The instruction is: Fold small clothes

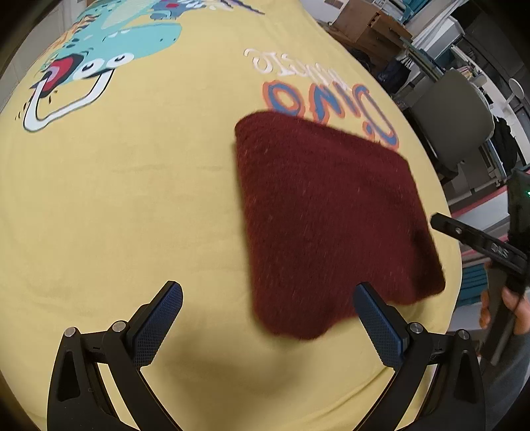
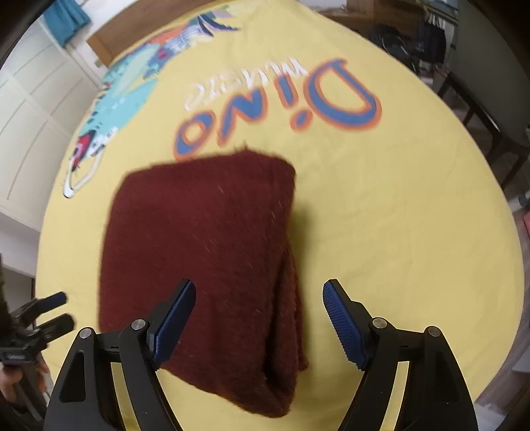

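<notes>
A dark red knitted garment (image 1: 324, 212), folded into a thick rectangle, lies on a yellow cloth (image 1: 116, 199) printed with a dinosaur and the word "Dino". My left gripper (image 1: 266, 288) hangs open above the garment's near left corner, with nothing between its blue pads. In the right wrist view the same garment (image 2: 205, 238) lies under my right gripper (image 2: 260, 285), which stands open over its near edge; the pads do not touch the knit. The right gripper (image 1: 463, 235) also shows at the garment's right side, held by a hand. The left gripper (image 2: 49, 311) shows at the far left.
The yellow cloth (image 2: 397, 215) covers the whole table. A grey chair (image 1: 453, 122) stands past the right edge, with shelves and cardboard boxes (image 1: 364, 23) behind it. White cabinet doors (image 2: 33, 116) stand at the far left in the right wrist view.
</notes>
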`<action>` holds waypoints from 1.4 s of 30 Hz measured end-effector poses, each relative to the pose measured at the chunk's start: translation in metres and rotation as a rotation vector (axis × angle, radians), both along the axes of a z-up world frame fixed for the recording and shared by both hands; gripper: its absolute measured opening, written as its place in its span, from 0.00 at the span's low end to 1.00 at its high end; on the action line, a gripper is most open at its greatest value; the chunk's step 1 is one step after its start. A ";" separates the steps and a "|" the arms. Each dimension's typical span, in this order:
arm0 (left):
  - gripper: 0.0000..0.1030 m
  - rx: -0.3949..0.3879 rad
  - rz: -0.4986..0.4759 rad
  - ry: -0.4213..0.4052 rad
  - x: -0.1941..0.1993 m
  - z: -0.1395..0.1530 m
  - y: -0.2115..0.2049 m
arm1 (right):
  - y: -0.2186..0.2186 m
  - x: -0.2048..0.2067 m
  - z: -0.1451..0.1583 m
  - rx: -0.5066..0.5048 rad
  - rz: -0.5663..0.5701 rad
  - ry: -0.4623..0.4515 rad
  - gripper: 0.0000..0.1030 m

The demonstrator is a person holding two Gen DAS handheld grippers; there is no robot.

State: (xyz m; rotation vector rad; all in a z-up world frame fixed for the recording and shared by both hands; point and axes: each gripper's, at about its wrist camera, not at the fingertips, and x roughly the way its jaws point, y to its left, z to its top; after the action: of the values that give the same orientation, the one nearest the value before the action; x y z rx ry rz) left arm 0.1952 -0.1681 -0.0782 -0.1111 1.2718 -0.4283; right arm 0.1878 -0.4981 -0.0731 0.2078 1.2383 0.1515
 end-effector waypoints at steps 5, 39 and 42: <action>0.99 -0.010 -0.007 0.026 0.026 -0.013 -0.033 | 0.017 0.008 -0.003 -0.024 0.077 -0.013 1.00; 0.49 -0.094 -0.110 0.077 0.025 -0.070 -0.044 | 0.028 0.008 -0.056 0.143 0.054 0.096 0.45; 0.49 -0.132 -0.127 0.026 0.024 -0.042 -0.023 | 0.042 0.005 -0.025 0.126 0.089 0.043 0.44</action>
State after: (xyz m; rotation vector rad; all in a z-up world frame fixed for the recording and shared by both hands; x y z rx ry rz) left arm 0.2188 -0.1910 -0.1202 -0.1490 1.2798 -0.6221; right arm 0.1931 -0.4561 -0.0984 0.2668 1.2825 0.3038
